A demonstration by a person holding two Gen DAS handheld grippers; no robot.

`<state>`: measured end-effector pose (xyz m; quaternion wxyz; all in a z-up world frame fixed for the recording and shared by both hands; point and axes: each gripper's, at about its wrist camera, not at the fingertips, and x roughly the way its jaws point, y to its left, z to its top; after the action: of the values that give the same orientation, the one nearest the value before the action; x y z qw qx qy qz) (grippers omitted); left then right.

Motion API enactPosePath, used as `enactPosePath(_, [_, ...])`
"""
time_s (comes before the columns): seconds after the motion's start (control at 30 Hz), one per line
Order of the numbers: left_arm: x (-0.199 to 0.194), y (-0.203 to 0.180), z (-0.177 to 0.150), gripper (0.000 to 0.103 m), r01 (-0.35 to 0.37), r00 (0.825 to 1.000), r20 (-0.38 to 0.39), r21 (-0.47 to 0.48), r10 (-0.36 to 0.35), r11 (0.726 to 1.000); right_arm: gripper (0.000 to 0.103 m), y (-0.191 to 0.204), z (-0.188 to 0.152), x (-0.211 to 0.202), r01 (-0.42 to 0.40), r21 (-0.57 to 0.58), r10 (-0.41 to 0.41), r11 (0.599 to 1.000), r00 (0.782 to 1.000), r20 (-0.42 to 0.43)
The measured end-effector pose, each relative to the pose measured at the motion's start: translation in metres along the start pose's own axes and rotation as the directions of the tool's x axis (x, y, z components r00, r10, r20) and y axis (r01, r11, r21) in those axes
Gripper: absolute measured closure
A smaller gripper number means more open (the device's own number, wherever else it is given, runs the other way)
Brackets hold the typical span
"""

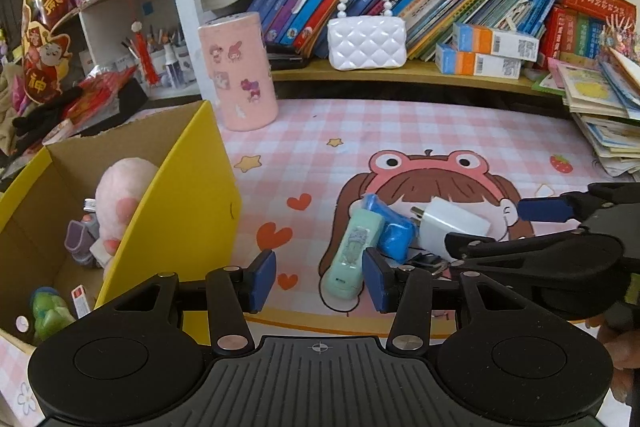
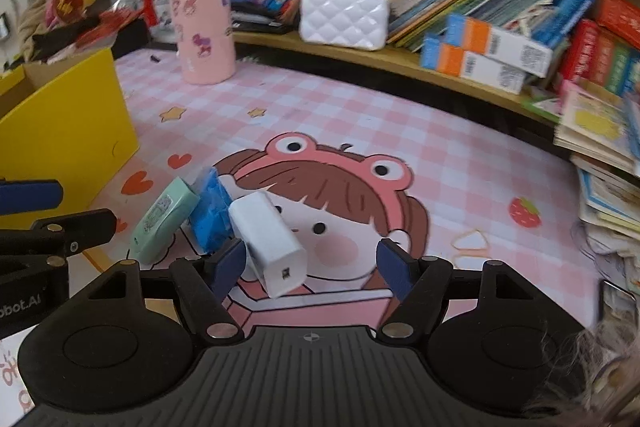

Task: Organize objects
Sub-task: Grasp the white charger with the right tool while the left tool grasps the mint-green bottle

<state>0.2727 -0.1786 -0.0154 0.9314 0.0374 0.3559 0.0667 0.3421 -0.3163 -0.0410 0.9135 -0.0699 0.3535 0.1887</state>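
A mint green case (image 1: 349,254) (image 2: 165,221), a blue packet (image 1: 390,229) (image 2: 211,213) and a white charger plug (image 1: 450,225) (image 2: 272,243) lie together on the pink cartoon mat (image 1: 420,131) (image 2: 440,163). My left gripper (image 1: 320,279) is open and empty, its right finger just beside the green case. My right gripper (image 2: 314,271) is open, with the white charger just inside its left finger; it also shows in the left wrist view (image 1: 496,227). A yellow cardboard box (image 1: 188,195) (image 2: 68,115) at the left holds a pink plush (image 1: 122,195) and small toys.
A pink sticker-covered canister (image 1: 242,71) (image 2: 204,27) stands at the back of the mat. A white quilted purse (image 1: 366,41) (image 2: 344,17) and rows of books sit on the shelf behind. Stacked booklets (image 1: 604,115) (image 2: 600,147) pile at the right edge.
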Motion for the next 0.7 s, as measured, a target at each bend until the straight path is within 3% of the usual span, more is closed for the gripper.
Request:
enactPosePath(0.23, [0.007,0.002,0.002,0.057,0.0,1.0,-0.016,0.007,0.0,1.0,0.035,0.0,0.005,0.023,-0.054,-0.015,0.053,0.998,0.998,-0.024])
enactPosePath(0.4, [0.013,-0.003,0.003,0.057,0.017,1.0,-0.022,0.012,-0.017,1.0,0.072,0.0,0.004,0.028,-0.133,-0.018,0.132,0.991,0.99,-0.046])
enactPosePath(0.47, [0.017,-0.005,0.003,0.057,0.024,0.999,-0.027,0.012,-0.024,1.0,0.078,-0.003,0.002,0.025,-0.153,-0.002,0.153,0.988,0.987,-0.041])
enactPosePath(0.63, [0.035,-0.013,0.003,0.057,0.047,0.997,-0.057,0.028,-0.045,0.999,0.079,-0.021,-0.008,0.002,-0.099,0.102,0.101,0.99,0.995,-0.014])
enactPosePath(0.7, [0.044,-0.014,0.003,0.065,0.056,0.995,-0.079,0.021,-0.054,0.998,0.079,-0.027,-0.014,-0.009,-0.088,0.138,0.09,0.987,0.996,-0.005])
